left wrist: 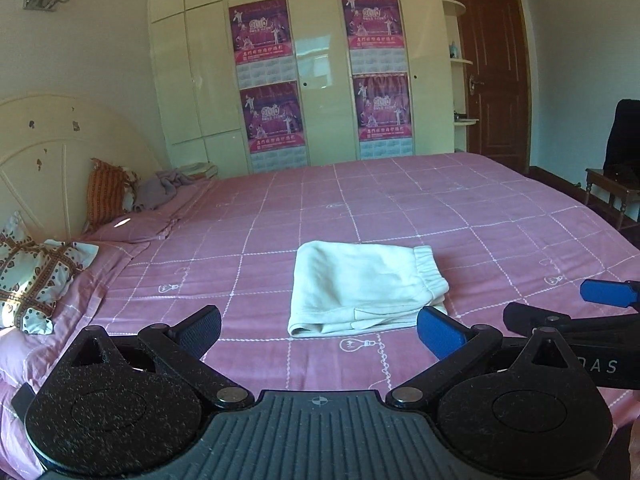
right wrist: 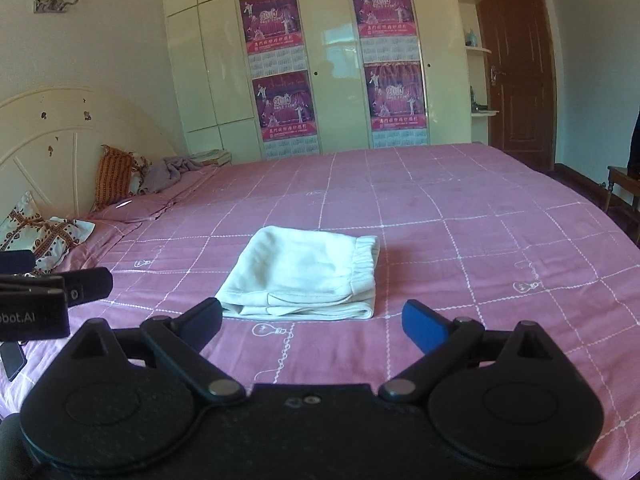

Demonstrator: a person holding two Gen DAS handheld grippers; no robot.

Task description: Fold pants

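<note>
A wide bed with a pink grid-patterned cover [left wrist: 400,208] fills the room, with a cream wardrobe hung with purple calendar posters [left wrist: 320,80] along the far wall and a brown wooden door [left wrist: 494,76] at far right. The pale cream folded pants [left wrist: 360,288] lie on the near middle of the bed. The left gripper [left wrist: 320,330] and right gripper [right wrist: 312,318] hover just short of them, fingers spread wide, holding nothing.

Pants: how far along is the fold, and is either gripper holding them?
Done: the pants lie in a compact folded stack on the bedspread, waistband at the right. In hand: nothing; the left gripper and right gripper are both open, short of the cloth. Left: at most tidying the loose near edge.
</note>
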